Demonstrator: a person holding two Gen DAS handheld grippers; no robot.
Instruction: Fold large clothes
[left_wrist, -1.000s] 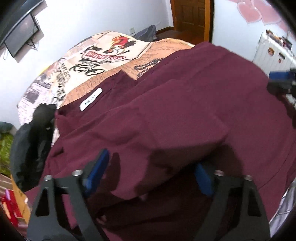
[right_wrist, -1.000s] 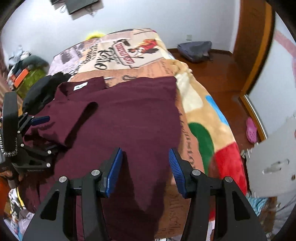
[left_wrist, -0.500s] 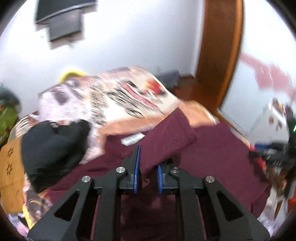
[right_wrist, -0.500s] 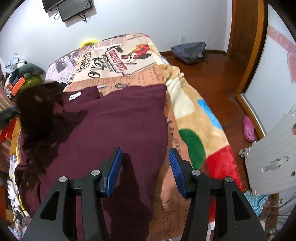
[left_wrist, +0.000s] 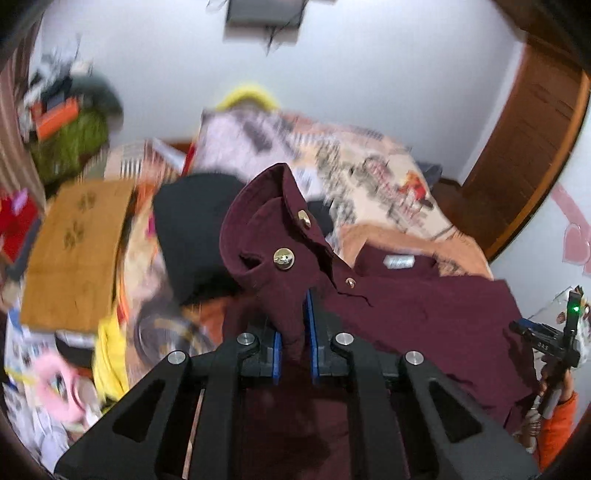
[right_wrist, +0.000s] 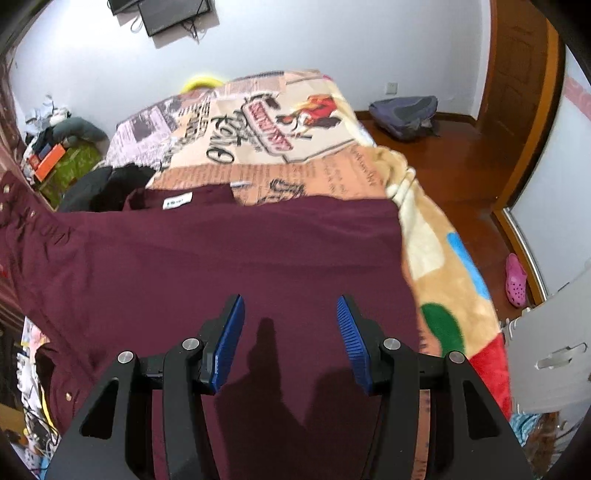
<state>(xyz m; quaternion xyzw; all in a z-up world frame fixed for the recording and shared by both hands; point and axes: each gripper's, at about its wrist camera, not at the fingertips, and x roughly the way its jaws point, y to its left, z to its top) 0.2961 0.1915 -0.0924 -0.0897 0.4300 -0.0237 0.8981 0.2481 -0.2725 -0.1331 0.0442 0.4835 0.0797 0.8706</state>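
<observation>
L gripper (left_wrist: 294, 341) clamped tight on a buttoned cuff of the maroon shirt (right_wrist: 229, 258), lifting it off the bed's (right_wrist: 439, 258) left side; R gripper (right_wrist: 290, 341) jaws wide, nothing in them, hovering over shirt's near hem; black garment (left_wrist: 192, 225) beyond.

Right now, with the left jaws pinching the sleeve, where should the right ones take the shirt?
Take the shirt at its straight right side edge, coming in from the blanket side. That edge lies flat and bare, so the open right gripper could likely slide over it.
</observation>
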